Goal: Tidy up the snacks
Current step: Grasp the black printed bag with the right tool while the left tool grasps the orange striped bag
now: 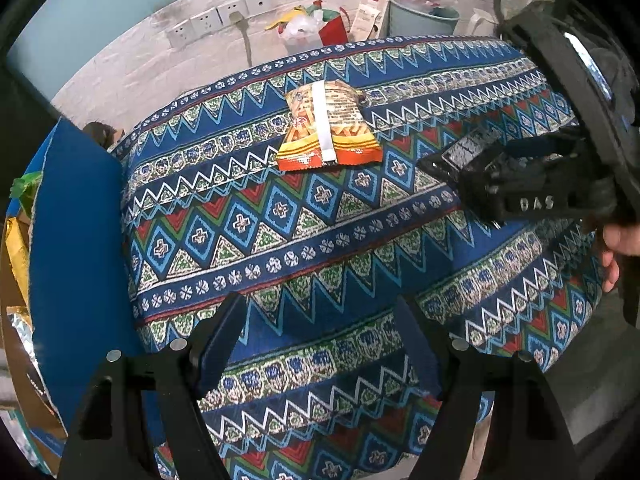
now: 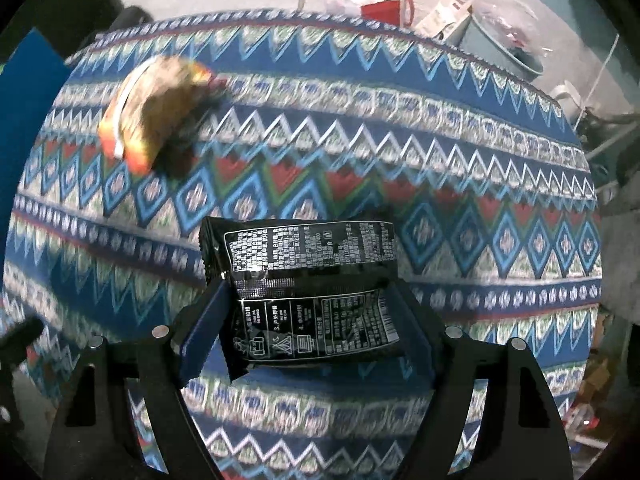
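An orange snack packet (image 1: 326, 128) lies seam-up on the patterned tablecloth (image 1: 280, 240), toward the far side. My left gripper (image 1: 320, 344) hovers open above the cloth nearer the front, with nothing between its fingers. A black snack packet (image 2: 308, 280) with white print spans the gap of my right gripper (image 2: 308, 296), and both blue pads touch its sides; the packet looks sharp while the cloth below blurs. In the left wrist view, the right gripper (image 1: 460, 168) comes in from the right with the black packet (image 1: 470, 148), right of the orange packet (image 2: 152, 112).
A blue box wall (image 1: 76, 240) stands at the table's left edge, with gold and green shiny packets (image 1: 18, 240) behind it. Beyond the far edge are wall sockets (image 1: 218, 18), a red bag (image 1: 332, 30) and a grey bin (image 1: 420, 18). A hand (image 1: 620, 248) grips the right tool.
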